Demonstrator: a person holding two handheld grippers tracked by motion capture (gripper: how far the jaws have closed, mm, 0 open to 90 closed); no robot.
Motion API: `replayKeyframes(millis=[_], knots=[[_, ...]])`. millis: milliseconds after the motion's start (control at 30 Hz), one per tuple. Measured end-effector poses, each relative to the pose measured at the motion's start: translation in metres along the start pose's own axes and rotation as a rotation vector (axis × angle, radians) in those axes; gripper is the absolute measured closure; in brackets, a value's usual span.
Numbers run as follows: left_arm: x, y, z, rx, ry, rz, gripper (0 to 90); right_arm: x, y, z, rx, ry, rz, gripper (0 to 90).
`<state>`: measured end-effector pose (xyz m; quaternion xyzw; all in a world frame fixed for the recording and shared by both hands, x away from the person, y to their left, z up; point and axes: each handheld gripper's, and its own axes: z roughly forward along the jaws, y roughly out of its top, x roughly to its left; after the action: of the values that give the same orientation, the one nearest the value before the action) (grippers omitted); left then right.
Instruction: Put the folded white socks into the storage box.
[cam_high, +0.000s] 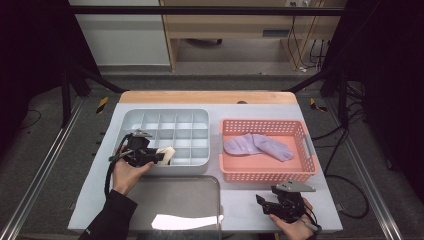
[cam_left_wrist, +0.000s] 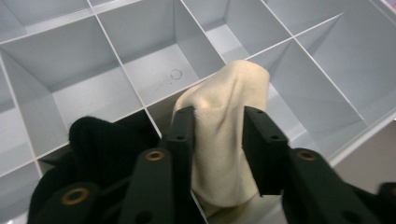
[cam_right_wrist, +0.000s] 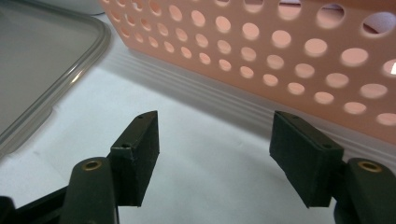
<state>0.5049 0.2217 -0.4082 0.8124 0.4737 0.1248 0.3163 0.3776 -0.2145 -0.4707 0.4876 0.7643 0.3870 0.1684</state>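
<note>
— What has the left tool (cam_left_wrist: 218, 135) got?

— A cream knitted sock (cam_left_wrist: 224, 135), bunched up. The two black jaws stand partly closed with the sock between them, and their pads press its sides. It hangs over the near row of the pale grey plastic divided tray (cam_high: 150, 116), its lower end reaching down into a compartment beside the near wall. In the next compartment sits a black fabric bundle (cam_left_wrist: 100, 140), just beside the jaw.

— And the right tool (cam_right_wrist: 215, 156)?

— Jaws wide apart, nothing between them. It rests low over the white worktop (cam_right_wrist: 205, 140), near the front edge, pointing at the perforated wall of the salmon-pink plastic basket (cam_right_wrist: 289, 51).

— Anything in that basket?

— A pair of lilac socks (cam_high: 257, 146), lying flat across its floor, overlapping each other.

— What else is there?

— A clear grey plastic lid (cam_high: 175, 200) lies flat on the worktop in front of the tray, between the two hands. The basket stands right of the tray, a narrow gap between them.
</note>
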Motion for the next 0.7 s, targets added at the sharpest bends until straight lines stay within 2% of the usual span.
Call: replayKeyframes(millis=[67, 133, 233, 300, 500, 600, 633, 667, 700], knots=[[0.000, -0.001, 0.005, 0.014, 0.002, -0.006, 78.0, 0.000, 0.000, 0.000, -0.001, 0.001, 0.002, 33.6], [0.000, -0.003, 0.009, 0.035, 0.016, -0.007, 82.1, -0.001, 0.000, 0.000, -0.001, 0.003, 0.002, 33.6], [0.001, -0.004, 0.010, 0.052, 0.023, -0.006, 82.8, 0.000, 0.000, 0.000, 0.002, 0.003, 0.003, 33.7], [0.002, -0.004, 0.015, 0.084, 0.029, -0.018, 82.9, 0.000, 0.000, 0.001, 0.006, 0.002, 0.002, 33.7], [-0.001, -0.002, 0.017, 0.103, 0.051, -0.015, 82.6, 0.000, -0.001, 0.001, 0.008, 0.007, 0.005, 33.6], [-0.001, -0.003, 0.016, 0.090, 0.040, -0.023, 77.3, 0.001, -0.001, 0.001, 0.012, 0.011, 0.008, 33.6], [0.000, -0.005, 0.014, 0.062, -0.002, -0.031, 71.3, 0.001, 0.000, 0.001, 0.011, 0.013, 0.007, 33.5], [0.000, -0.005, 0.014, 0.062, -0.002, -0.031, 66.3, 0.001, 0.000, 0.001, 0.011, 0.013, 0.007, 33.5], [0.000, -0.007, 0.012, 0.042, -0.015, -0.041, 62.6, 0.000, 0.000, 0.001, 0.009, 0.010, 0.006, 33.5]])
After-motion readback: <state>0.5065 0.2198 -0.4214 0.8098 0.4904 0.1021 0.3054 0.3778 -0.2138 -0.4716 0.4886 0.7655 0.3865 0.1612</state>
